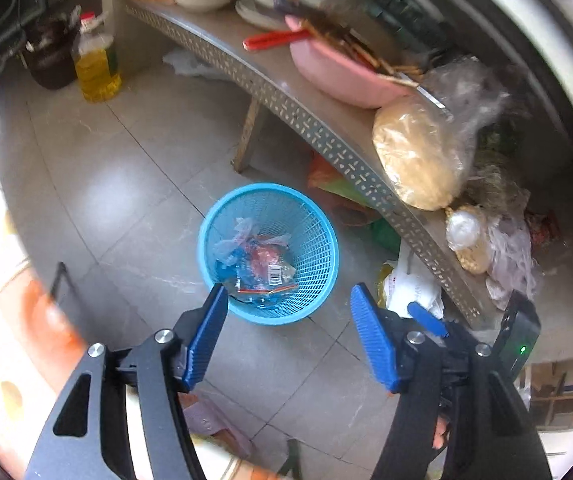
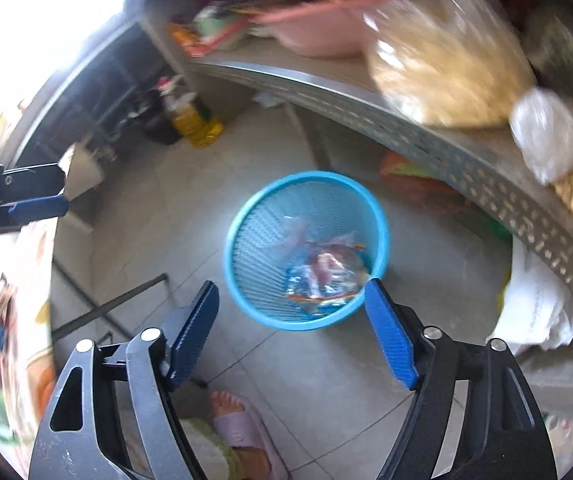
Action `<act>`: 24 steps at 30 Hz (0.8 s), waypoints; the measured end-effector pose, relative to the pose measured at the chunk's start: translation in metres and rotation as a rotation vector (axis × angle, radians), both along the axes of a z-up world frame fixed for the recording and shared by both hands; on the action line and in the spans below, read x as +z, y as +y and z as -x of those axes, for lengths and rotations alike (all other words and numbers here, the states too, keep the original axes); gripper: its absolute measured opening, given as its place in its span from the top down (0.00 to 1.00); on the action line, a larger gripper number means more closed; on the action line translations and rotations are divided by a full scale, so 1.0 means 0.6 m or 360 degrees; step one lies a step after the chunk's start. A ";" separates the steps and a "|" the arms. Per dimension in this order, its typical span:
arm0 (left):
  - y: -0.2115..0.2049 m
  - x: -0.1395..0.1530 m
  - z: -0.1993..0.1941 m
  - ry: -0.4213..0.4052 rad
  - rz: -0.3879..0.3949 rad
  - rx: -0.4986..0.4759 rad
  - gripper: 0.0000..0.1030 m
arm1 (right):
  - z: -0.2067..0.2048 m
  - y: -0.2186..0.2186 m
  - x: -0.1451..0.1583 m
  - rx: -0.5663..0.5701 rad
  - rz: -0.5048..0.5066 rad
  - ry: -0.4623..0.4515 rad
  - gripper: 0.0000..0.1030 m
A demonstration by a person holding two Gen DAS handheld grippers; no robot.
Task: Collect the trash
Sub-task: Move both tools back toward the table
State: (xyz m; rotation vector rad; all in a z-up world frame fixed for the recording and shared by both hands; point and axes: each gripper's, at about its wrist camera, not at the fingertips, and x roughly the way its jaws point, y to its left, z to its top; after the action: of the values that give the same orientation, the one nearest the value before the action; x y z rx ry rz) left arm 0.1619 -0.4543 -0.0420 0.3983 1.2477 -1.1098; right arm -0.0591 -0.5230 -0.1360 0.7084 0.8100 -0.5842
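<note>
A light blue mesh waste basket (image 1: 318,236) stands on the grey tiled floor, with crumpled plastic wrappers (image 1: 260,264) lying inside it. My left gripper (image 1: 288,294) hangs above the basket's near rim, open, with nothing between its blue pads. In the right wrist view the same basket (image 2: 254,216) holds the wrappers (image 2: 322,276), and my right gripper (image 2: 292,288) is open and bare over its near edge. The left gripper's blue finger (image 2: 38,207) shows at the far left of that view. A blue finger of the right gripper (image 1: 426,318) pokes in beside my left gripper.
A perforated metal shelf (image 1: 318,128) runs along the right, loaded with a pink basin (image 1: 338,72), a bag of grain (image 1: 414,160) and plastic bags. An oil bottle (image 1: 96,68) stands by the far wall. White and coloured bags (image 1: 410,288) lie under the shelf. A slippered foot (image 2: 234,420) is near.
</note>
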 end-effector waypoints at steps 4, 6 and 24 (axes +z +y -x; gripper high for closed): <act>0.079 0.067 0.005 -0.0114 0.0088 0.0042 0.36 | -0.009 0.039 0.058 0.0115 0.0103 -0.0073 0.21; 0.123 0.101 0.005 -0.0166 0.0135 0.0096 0.31 | -0.012 0.059 0.092 0.0169 0.0177 -0.0105 0.19; 0.471 0.228 -0.018 -0.0353 0.0362 0.0566 0.22 | -0.088 0.220 0.275 0.0423 0.0547 -0.0066 0.08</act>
State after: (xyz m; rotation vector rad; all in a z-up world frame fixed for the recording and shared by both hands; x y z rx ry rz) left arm 0.1726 -0.1717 0.0947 0.1149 0.9400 -0.8637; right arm -0.0060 -0.3909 0.0290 0.2906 0.7273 -0.4505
